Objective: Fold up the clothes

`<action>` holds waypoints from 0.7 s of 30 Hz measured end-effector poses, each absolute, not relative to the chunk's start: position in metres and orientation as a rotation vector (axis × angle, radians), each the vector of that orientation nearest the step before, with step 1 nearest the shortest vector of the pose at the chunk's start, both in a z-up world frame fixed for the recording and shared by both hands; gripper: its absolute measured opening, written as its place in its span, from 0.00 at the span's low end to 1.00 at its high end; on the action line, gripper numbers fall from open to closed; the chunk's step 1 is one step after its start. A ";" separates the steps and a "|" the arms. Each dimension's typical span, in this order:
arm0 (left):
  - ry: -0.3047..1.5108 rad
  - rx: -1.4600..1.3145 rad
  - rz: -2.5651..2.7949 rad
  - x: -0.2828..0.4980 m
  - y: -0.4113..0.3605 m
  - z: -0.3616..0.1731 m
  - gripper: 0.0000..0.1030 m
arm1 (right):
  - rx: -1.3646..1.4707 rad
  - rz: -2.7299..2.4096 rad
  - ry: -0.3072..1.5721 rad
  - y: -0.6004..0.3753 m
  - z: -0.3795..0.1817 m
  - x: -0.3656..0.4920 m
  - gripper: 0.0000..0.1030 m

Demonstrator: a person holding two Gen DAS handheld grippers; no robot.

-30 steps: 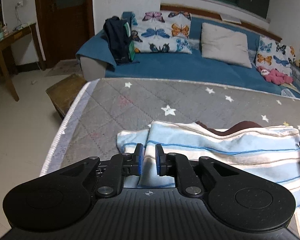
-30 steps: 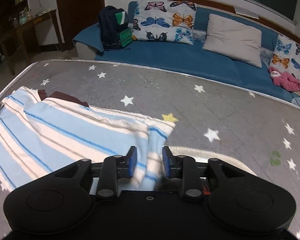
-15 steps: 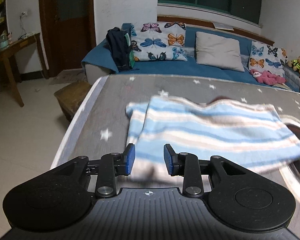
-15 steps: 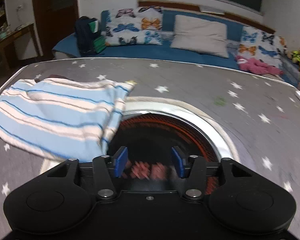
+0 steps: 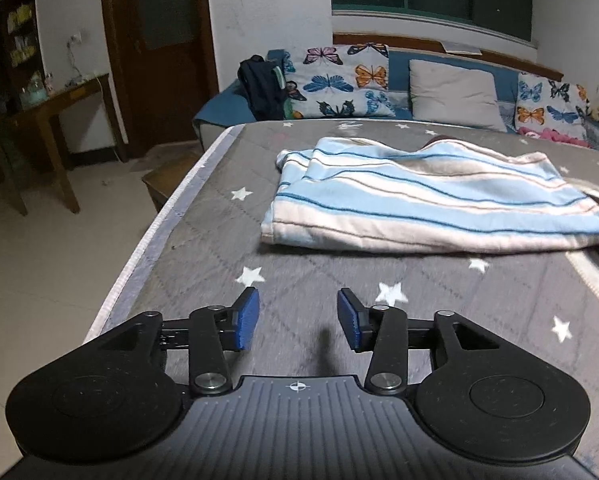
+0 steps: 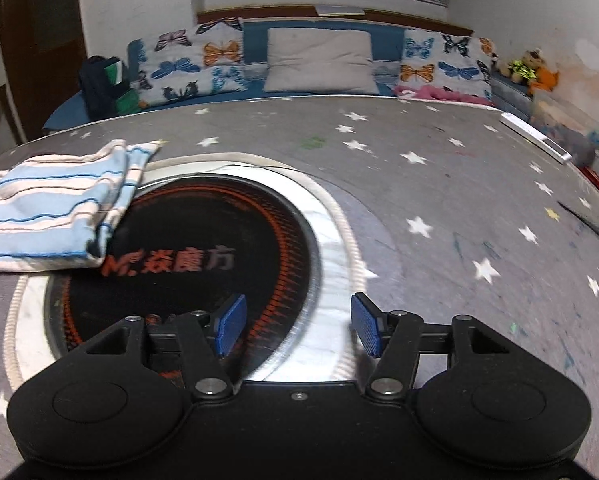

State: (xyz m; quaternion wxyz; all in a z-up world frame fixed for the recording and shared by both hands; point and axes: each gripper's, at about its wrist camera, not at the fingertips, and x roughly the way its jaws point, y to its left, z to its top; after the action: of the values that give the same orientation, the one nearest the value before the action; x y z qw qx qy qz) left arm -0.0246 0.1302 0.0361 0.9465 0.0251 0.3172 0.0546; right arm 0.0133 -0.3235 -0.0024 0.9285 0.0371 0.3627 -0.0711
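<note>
One folded garment of soft blue-and-white striped fabric (image 5: 431,200) lies flat on the grey star-patterned table cover (image 5: 299,276), partly overlapping one round black-and-orange cooktop (image 6: 203,256). Two grippers, left (image 5: 298,318) and right (image 6: 296,325), gape released, grasping nothing.

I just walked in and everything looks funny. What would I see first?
First you'd spot the stripy blue and white cloth, folded and lying on the grey starry table cover. Next to it is a big black round plate with orange writing, and one corner of the cloth lies over its edge. Both tongs, the left tongs and the right tongs, are open with nothing in them.
</note>
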 end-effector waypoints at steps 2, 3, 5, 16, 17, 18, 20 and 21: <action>0.644 0.072 0.113 -0.025 0.127 0.034 0.47 | 0.089 -0.158 0.743 -0.332 -0.007 0.008 0.61; 0.644 0.079 0.113 -0.026 0.126 0.033 0.47 | 0.090 -0.162 0.745 -0.333 -0.008 0.008 0.61; 0.648 0.080 0.111 -0.024 0.126 0.031 0.48 | 0.097 -0.163 0.747 -0.337 -0.011 0.006 0.61; 0.644 0.077 0.110 -0.024 0.123 0.024 0.53 | 0.104 -0.149 0.734 -0.338 -0.018 0.003 0.70; 0.644 0.078 0.109 -0.024 0.122 0.023 0.53 | 0.101 -0.146 0.732 -0.338 -0.019 0.003 0.70; 0.645 0.081 0.109 -0.025 0.122 0.022 0.53 | 0.098 -0.144 0.731 -0.337 -0.019 0.003 0.72; 0.646 0.084 0.109 -0.025 0.121 0.021 0.54 | 0.092 -0.139 0.728 -0.336 -0.020 0.003 0.73; 0.648 0.086 0.111 -0.025 0.121 0.020 0.54 | 0.090 -0.136 0.726 -0.335 -0.021 0.003 0.74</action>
State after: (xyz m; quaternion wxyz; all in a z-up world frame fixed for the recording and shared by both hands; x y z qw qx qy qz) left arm -0.0249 0.1214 0.0199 0.9456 0.0423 0.3179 0.0544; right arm 0.0032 -0.3350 -0.0209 0.9316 0.0438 0.3547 -0.0666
